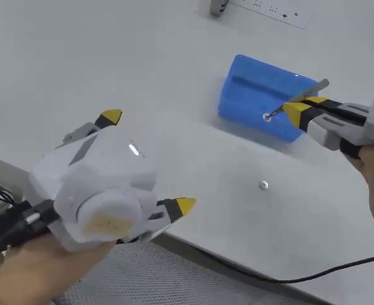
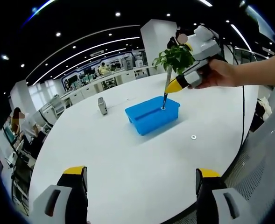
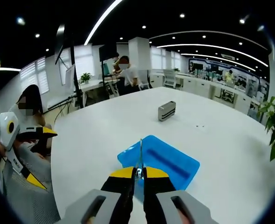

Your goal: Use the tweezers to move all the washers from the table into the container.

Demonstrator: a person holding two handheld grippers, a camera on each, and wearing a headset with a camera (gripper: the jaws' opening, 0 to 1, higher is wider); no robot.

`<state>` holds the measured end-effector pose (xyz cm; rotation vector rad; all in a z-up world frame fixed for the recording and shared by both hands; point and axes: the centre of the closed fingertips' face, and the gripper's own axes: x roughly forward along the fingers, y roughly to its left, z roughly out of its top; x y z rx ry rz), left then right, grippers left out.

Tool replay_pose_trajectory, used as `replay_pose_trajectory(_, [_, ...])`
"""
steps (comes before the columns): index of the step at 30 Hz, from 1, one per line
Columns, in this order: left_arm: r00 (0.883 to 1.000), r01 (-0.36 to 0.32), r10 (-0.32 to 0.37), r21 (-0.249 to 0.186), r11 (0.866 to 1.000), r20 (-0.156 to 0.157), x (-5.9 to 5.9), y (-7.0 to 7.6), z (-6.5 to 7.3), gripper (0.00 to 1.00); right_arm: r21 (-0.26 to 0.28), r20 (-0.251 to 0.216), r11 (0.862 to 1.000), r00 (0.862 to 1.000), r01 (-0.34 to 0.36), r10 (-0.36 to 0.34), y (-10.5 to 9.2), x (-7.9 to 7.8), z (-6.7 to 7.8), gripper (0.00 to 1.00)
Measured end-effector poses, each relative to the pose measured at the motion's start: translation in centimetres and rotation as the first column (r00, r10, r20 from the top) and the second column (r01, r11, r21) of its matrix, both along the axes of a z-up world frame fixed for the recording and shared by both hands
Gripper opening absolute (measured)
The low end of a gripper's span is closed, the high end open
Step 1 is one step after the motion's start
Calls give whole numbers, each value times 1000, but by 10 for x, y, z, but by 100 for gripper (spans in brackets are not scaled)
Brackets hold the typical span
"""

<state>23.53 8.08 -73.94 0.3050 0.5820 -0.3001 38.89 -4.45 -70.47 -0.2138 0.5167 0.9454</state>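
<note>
From the head view, the right tongs are clamped on the tweezers. These slant down to the left, and what looks like a washer is at their tip over the blue container. A second washer waits on the worktop, so the job isn't finished. The left tongs are apart and hold nothing.

In the left gripper view, the tweezers stand almost upright with the tip down.

In the right gripper view, the tweezers point straight ahead over the container.

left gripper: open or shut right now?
Open. On the left gripper the yellow-tipped jaws stand far apart, nothing held between them.
</note>
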Motion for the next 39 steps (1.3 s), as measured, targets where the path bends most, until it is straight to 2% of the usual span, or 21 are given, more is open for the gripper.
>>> replay_pose_trajectory(3, [1000,-2,2,-8,1000,1,0,0,0,99,-40,22,999,1000,21,-21,-5,10,-5,3])
replay_pose_trajectory(5, [1000,-4,4,-23,1000,15,1,-2,3,99,-72,14,997,1000,22,-21,-6,13,-13,3])
replay_pose_trajectory(7, [1000,-6,6,-25,1000,14,1,-2,3,99,-104,10,994,1000,23,-22,-8,14,-20,3])
replay_pose_trajectory(10, [1000,-10,11,-32,999,18,2,-2,3,99,-112,12,993,1000,29,-28,-8,17,-25,3])
replay_pose_trajectory(11, [1000,-13,13,-30,999,14,2,-1,2,99,-117,13,993,999,34,-33,-8,19,-26,3])
replay_pose_trajectory(13, [1000,-12,13,-25,1000,12,2,-1,2,99,-162,17,986,999,38,-36,-11,24,-35,3])
replay_pose_trajectory(17, [1000,-7,7,6,1000,-9,1,0,-4,99,-176,3,984,1000,31,-31,-10,27,-48,3])
replay_pose_trajectory(19, [1000,-3,3,6,1000,-7,1,-1,-4,99,-195,-13,981,1000,25,-28,-11,27,-55,3])
replay_pose_trajectory(30, [1000,-2,3,33,999,-26,0,1,-8,98,-219,-35,975,999,28,-37,-13,33,-70,3])
replay_pose_trajectory(39, [999,5,-3,42,999,-34,-1,1,-10,97,-189,-55,981,997,42,-54,-14,33,-70,3])
